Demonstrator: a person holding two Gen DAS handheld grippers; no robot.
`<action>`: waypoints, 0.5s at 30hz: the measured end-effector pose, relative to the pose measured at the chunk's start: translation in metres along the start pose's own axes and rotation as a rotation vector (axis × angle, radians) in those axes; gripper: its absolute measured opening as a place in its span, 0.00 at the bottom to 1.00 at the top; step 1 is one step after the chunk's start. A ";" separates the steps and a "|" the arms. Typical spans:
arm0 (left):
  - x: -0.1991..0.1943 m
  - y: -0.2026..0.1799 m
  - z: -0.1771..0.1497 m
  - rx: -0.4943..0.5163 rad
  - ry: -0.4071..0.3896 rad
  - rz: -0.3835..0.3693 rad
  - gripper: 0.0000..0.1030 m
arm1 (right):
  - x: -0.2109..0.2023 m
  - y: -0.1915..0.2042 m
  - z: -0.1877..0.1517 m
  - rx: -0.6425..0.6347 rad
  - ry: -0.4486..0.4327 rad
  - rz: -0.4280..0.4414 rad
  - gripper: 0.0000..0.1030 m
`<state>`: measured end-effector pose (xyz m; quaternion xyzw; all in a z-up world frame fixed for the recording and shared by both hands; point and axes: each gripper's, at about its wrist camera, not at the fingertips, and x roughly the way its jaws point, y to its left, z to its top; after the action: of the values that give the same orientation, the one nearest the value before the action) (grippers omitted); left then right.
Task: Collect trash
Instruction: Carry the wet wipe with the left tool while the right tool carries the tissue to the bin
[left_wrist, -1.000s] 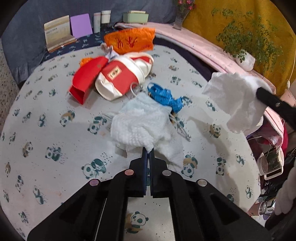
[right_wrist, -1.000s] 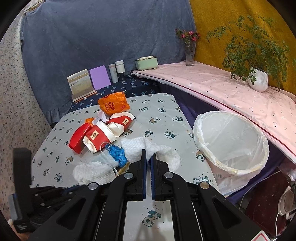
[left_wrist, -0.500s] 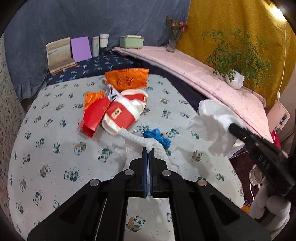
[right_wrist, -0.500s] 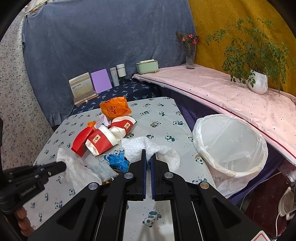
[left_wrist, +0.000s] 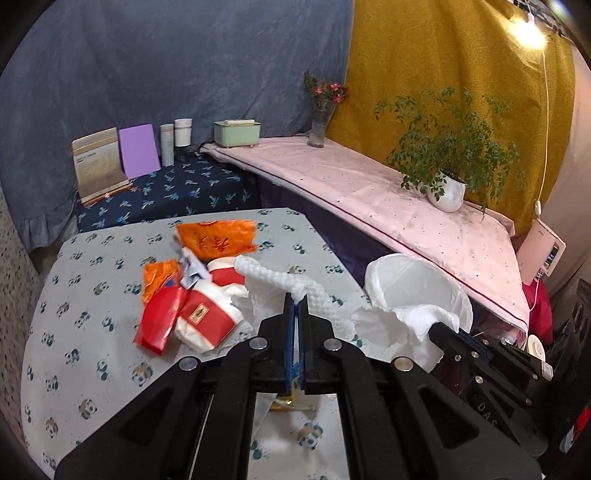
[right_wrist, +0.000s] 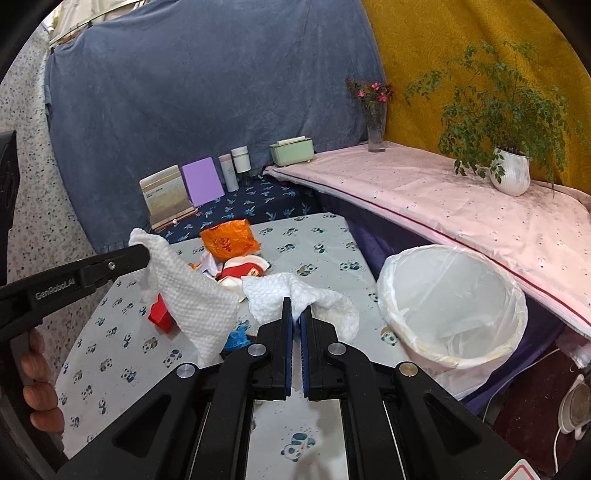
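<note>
Behind lifted tissue (right_wrist: 195, 306), red carton (right_wrist: 161, 316) half-hidden

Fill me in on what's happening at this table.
A person is clearing trash with two handheld tools. The left tool is shut on a white paper towel, the right tool on another paper towel, both lifted. The lined trash bin sits right of the table; red-and-white cartons and an orange bag remain.

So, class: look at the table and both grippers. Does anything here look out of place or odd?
Yes. Litter is strewn over the panda-print table: an orange bag, red-and-white cartons and a blue scrap. Each gripper, left and right, pinches a crumpled white paper towel, while the lined bin looks nearly empty.
</note>
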<state>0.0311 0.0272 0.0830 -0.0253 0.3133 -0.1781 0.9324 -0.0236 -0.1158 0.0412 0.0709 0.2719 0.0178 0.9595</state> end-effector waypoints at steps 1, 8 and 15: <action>0.004 -0.005 0.002 0.006 0.001 -0.006 0.01 | 0.000 -0.004 0.002 0.003 -0.005 -0.009 0.04; 0.039 -0.044 0.013 0.051 0.010 -0.075 0.01 | 0.004 -0.046 0.009 0.043 -0.016 -0.093 0.04; 0.081 -0.090 0.022 0.101 0.031 -0.146 0.01 | 0.014 -0.094 0.016 0.085 -0.016 -0.191 0.04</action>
<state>0.0758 -0.0865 0.0676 0.0017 0.3156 -0.2616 0.9121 -0.0039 -0.2100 0.0332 0.0856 0.2701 -0.0861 0.9552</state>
